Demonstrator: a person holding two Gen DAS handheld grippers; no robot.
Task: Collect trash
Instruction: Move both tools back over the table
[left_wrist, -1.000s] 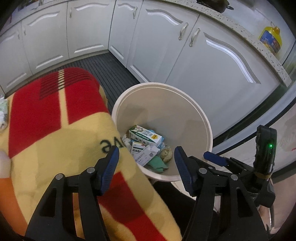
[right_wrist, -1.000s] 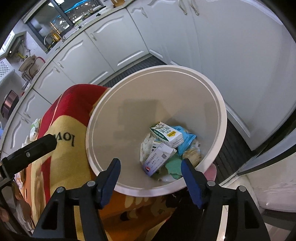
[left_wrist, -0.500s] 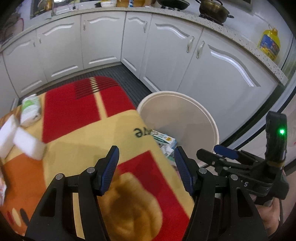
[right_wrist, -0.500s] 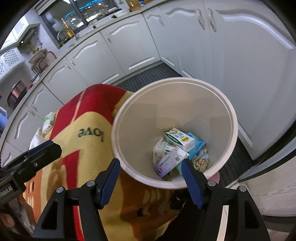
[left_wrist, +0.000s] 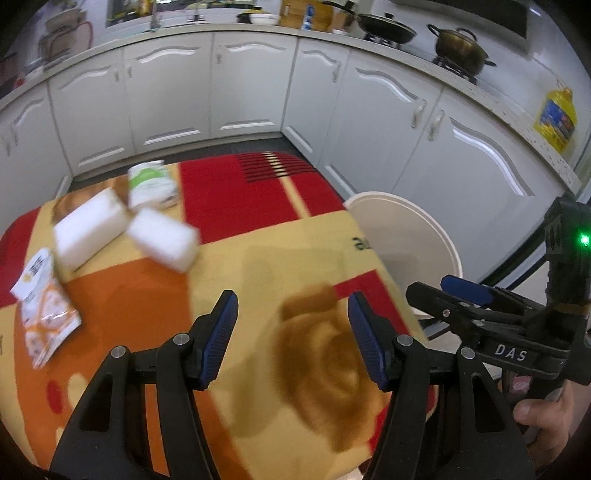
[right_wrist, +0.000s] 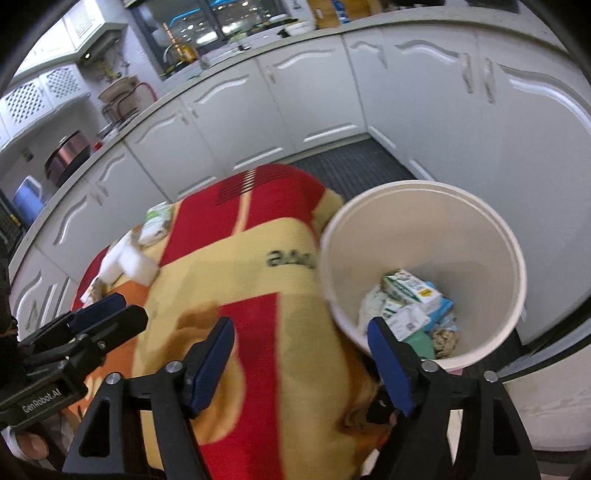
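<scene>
bin (right_wrist: 424, 236) mouth unobstructed | foam blocks (left_wrist: 88, 230) crowd cloth's (left_wrist: 258, 258) far-left

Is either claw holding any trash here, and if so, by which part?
Nothing is held. The left claw and right claw are both open and empty above the blanket.

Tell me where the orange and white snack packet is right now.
In the left wrist view the snack packet lies flat at the left edge of the blanket-covered table, just below the nearer white foam block.
</scene>
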